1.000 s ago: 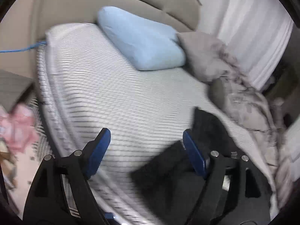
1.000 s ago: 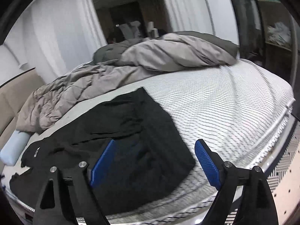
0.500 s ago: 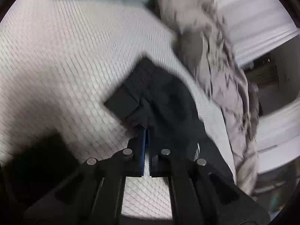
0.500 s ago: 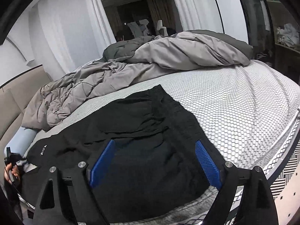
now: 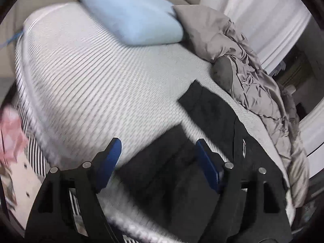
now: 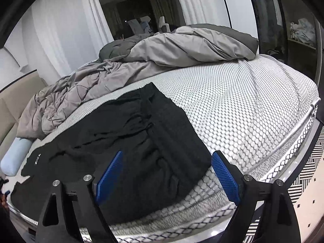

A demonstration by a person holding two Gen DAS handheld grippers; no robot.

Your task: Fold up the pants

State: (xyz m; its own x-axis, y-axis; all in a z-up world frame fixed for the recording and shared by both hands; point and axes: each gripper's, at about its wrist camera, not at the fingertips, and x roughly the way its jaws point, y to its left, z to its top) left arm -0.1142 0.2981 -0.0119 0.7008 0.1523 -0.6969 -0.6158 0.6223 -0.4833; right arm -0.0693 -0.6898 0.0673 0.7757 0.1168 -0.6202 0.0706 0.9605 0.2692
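The black pants point(image 6: 125, 141) are lying flat along the bed's point(image 6: 243, 109) near edge, lower centre in both views. The left tool point(image 5: 158, 158) is opening, nothing pinched; the right tool point(image 6: 166, 172) is hanging released. Bare mattress is lying open rightward; only the left view is showing the blue pillow point(image 5: 131, 14) whole.

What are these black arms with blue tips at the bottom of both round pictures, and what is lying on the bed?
They are two hand-held grippers; a person carries one in each hand. Each round picture comes from a camera on one gripper, looking along its blue-padded fingers. The left gripper is opening; nothing is pinched between its fingers. The right gripper stands wide open and holds nothing. On the white honeycomb-patterned mattress lie crumpled black fabric pants, still unfolded. Behind them are a rumpled grey duvet and a pale blue foam pillow.
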